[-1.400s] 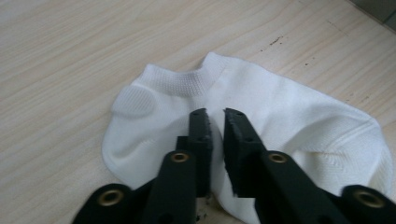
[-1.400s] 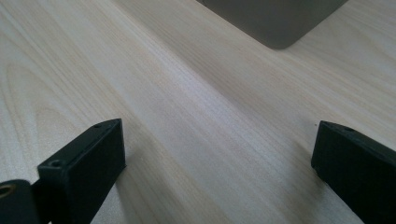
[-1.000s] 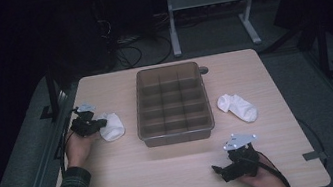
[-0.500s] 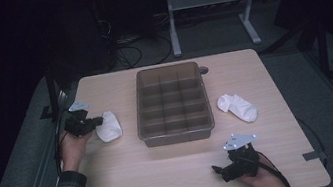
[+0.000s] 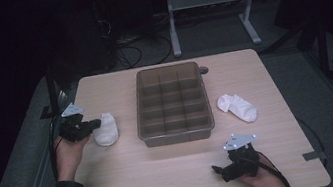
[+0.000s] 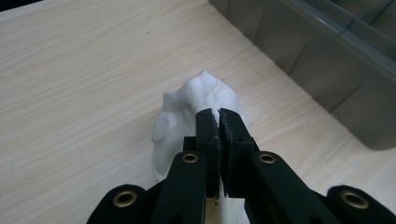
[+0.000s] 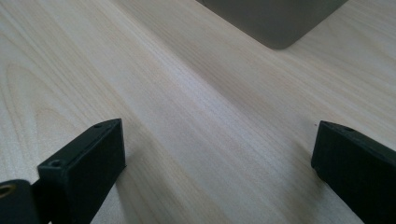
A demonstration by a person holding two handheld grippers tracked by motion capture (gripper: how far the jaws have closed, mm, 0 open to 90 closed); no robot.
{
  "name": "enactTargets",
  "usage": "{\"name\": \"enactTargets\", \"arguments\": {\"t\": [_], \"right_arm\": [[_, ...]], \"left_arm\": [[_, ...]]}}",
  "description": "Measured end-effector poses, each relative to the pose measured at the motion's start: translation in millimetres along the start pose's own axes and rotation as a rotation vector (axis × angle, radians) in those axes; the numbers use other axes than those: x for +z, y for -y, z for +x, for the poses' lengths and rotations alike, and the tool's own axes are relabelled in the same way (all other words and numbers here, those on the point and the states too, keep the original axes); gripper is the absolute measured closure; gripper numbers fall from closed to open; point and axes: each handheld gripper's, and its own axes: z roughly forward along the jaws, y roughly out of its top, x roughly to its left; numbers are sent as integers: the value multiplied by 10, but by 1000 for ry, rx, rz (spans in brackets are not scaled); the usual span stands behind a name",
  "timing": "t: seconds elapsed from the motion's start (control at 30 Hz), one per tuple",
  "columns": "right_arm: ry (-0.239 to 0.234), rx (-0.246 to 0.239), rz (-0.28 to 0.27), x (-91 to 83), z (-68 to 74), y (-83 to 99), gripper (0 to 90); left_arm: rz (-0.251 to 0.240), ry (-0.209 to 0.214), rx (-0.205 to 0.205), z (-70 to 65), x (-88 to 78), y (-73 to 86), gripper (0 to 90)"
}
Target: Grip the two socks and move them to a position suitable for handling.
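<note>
Now you have the left gripper (image 5: 89, 126) pinched tight on the near sock (image 5: 105, 129), the jaws almost touching with a fold of white cloth caught between them, as the left gripper view (image 6: 219, 122) shows on the sock (image 6: 187, 107). That sock sits at about nine o'clock from the grey tray (image 5: 177, 137), just beside your left hand (image 5: 67, 152), and you cannot tell from above whether its bottom is off the bench (image 5: 167, 174) yet. To do this step well, I think you should lift it straight up first, so the loose part hangs free, then carry it toward three o'clock and over the tray's rim. Keep the pinch firm, because the grip looks to be on just one fold and it could slip out. Go high enough that the hanging end does not drag on the wall. The sock is bunched up and short, and its long way seems to run from six o'clock to twelve o'clock on the bench, with the ribbed end pointing away from your gripper toward the tray. Your right gripper (image 5: 220, 171) rests low at about five o'clock from the tray with its jaws wide and nothing between them (image 7: 219, 154). The other sock (image 5: 237, 107) lies at three o'clock from the tray.
</note>
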Motion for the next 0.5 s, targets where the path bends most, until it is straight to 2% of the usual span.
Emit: {"name": "enactTargets", "arguments": {"t": [0.5], "right_arm": [[0, 1, 0, 0, 0, 0, 24]], "left_arm": [[-50, 32, 22, -345, -311, 17, 875]]}}
